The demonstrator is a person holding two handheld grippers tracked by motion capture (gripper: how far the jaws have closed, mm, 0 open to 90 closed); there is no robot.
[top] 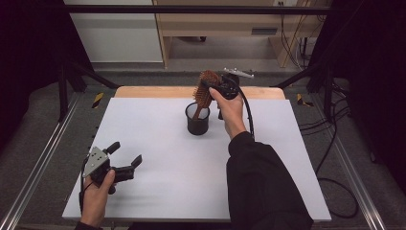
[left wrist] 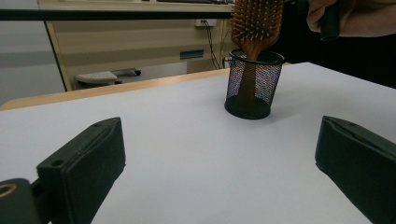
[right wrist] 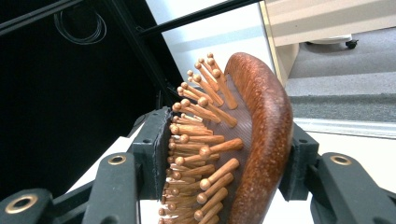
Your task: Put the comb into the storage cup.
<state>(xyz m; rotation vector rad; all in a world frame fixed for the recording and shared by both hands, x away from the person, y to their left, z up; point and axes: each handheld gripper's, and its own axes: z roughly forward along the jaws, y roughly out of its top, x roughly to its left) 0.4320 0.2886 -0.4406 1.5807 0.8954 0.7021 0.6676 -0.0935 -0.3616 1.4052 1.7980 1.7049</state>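
A wooden hairbrush stands with its handle down inside a black mesh cup at the back middle of the white table. My right gripper comes at the brush head from the right and is shut on it. In the right gripper view one pad lies against the bristle tips and the other against the brush's rounded back, with the right gripper straddling the head. My left gripper rests open near the front left corner. The left gripper looks across at the cup and brush.
Metal rails run along both sides of the table, and a black frame bar crosses behind it. A wooden desk with cables stands beyond the far edge. A dark sleeve covers the table's front right.
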